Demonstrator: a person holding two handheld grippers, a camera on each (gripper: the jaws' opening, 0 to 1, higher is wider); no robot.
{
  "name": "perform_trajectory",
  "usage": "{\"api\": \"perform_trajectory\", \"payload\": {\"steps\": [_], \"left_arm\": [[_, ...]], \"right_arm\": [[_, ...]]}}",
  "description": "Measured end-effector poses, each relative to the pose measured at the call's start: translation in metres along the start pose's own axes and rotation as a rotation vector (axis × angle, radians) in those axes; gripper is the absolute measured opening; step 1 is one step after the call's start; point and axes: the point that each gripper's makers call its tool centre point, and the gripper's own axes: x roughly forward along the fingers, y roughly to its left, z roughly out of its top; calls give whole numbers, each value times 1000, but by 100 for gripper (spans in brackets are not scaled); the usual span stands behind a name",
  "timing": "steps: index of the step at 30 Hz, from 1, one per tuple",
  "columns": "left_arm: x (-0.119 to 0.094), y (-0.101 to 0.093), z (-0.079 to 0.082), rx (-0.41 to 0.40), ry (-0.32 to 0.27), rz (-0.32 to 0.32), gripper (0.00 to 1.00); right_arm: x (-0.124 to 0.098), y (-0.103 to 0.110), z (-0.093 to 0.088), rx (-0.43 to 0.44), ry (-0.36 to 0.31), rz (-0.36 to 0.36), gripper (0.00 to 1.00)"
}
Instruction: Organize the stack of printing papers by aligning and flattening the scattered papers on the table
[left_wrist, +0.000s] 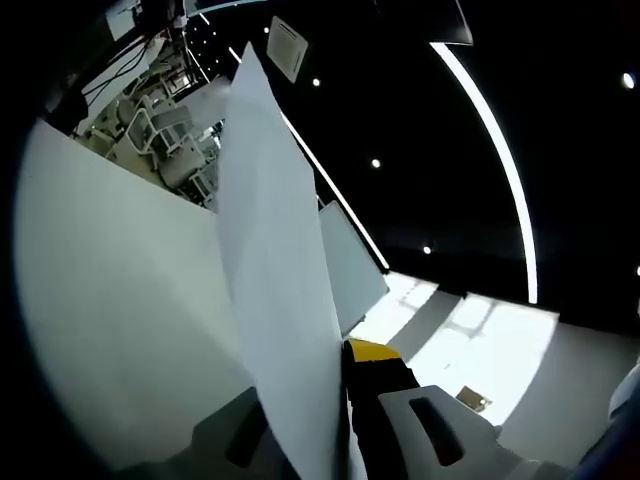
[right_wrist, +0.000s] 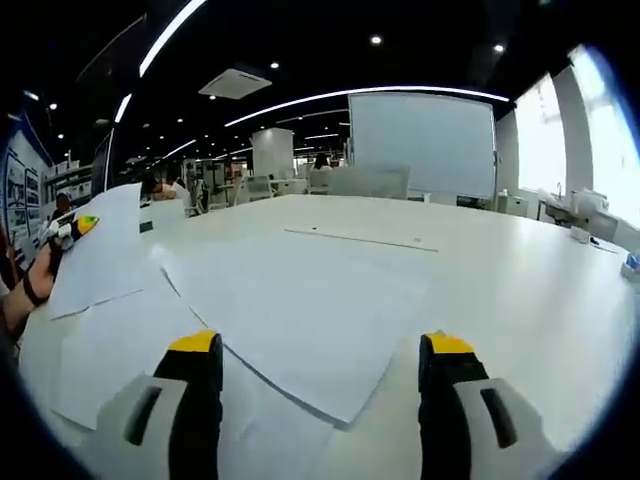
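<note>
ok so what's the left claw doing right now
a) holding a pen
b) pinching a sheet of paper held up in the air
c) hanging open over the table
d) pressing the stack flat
b: in the left gripper view the left claw is shut on a sheet of paper that rises edge-on toward the ceiling.

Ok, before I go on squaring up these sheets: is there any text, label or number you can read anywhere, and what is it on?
None can be read.
Scattered paper sheets on the table: blank on the sides that show.
Sheet pinched in the left gripper: blank.
Whiteboard: no writing visible.
Wall posters at the far left: too small and blurred to read.
</note>
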Motion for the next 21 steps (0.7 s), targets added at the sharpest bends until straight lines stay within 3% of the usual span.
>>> {"api": "perform_trajectory", "payload": {"steps": [11,21], "left_arm": [[-1,1,1,-5,-2,-1,6],[-1,2,2,-18,-8,-2,6]], "right_arm": [[1,-2,-4,17,16,-29,71],[3,2,-14,-42,68,-39,70]]}}
